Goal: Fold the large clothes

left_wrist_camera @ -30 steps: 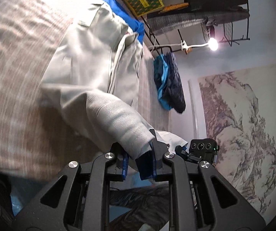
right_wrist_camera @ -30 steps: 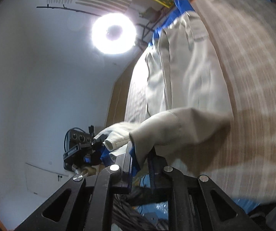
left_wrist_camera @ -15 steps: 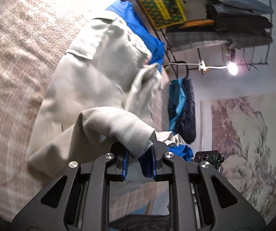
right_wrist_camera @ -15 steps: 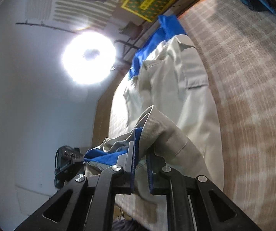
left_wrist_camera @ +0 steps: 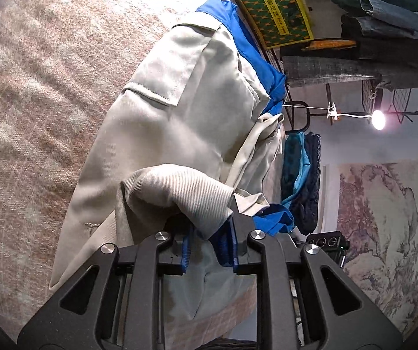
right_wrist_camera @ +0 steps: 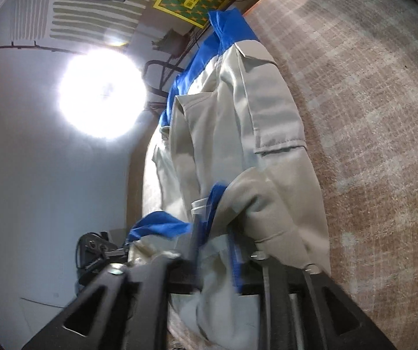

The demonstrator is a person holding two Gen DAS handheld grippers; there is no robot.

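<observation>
Beige jacket (left_wrist_camera: 179, 134) cuffs between just-widening jaws of left gripper (left_wrist_camera: 209, 242) and right gripper (right_wrist_camera: 213, 250), both loosened.

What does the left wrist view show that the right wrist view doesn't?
Only the left wrist view: the landscape wall hanging, the wire rack of folded clothes and the left gripper, its jaws just opening, a fold of jacket between them. Only the right wrist view: the bright ring light and the right gripper, jaws just opening, fabric between them. Both: the beige jacket with blue lining, the plaid bedcover and the yellow-green box.
</observation>
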